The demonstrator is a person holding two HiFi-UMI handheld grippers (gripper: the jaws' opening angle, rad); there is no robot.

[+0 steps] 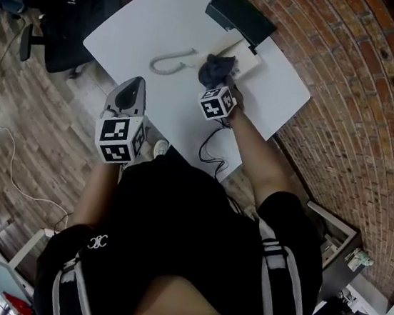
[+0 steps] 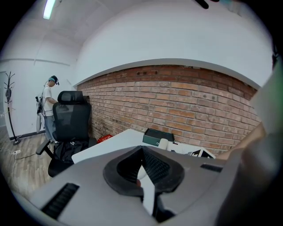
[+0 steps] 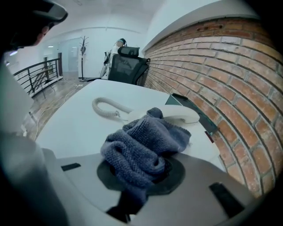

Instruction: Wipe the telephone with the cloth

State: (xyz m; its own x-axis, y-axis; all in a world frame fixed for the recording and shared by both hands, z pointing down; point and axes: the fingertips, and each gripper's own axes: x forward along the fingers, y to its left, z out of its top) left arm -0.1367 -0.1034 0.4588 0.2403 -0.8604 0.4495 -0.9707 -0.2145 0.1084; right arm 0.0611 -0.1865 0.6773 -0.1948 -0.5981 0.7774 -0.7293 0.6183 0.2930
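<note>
Two grippers in play, and only one has a load. Nearest the person, on the left, the left gripper (image 1: pixel 132 91) hangs above the near left edge of the white rectangular table (image 1: pixel 152 19) – its own view shows the dark ribbed pads (image 2: pixel 155 167) pressed together at the tips with nothing caught between them, pointing out level across the room.

Over to the right and a little farther in, the right gripper (image 1: pixel 218 82) is out over the tabletop, clamped hard on a crumpled blue-grey terry cloth (image 3: pixel 142 149). The wad bulges up out of the jaws and spills toward the far side. From the head view the cloth (image 1: pixel 218 69) sits right on the near end of the cream plastic telephone (image 1: pixel 240 57), which lies towards the table's right side. The right gripper view puts the cloth's far fringe against the cream handset (image 3: pixel 179 115); how firmly it presses, I cannot tell.

Left of the telephone, a coiled grey cord (image 1: pixel 169 62) curls across the bare table and runs back to the handset.

Farther on, a flat dark box (image 1: pixel 241 15) lies at the table's far right edge, beside the red brick wall (image 1: pixel 352 73). Off the far left corner stands a black mesh office chair (image 2: pixel 71 116) – and beyond it a person (image 2: pixel 47 106), well clear of the table.
</note>
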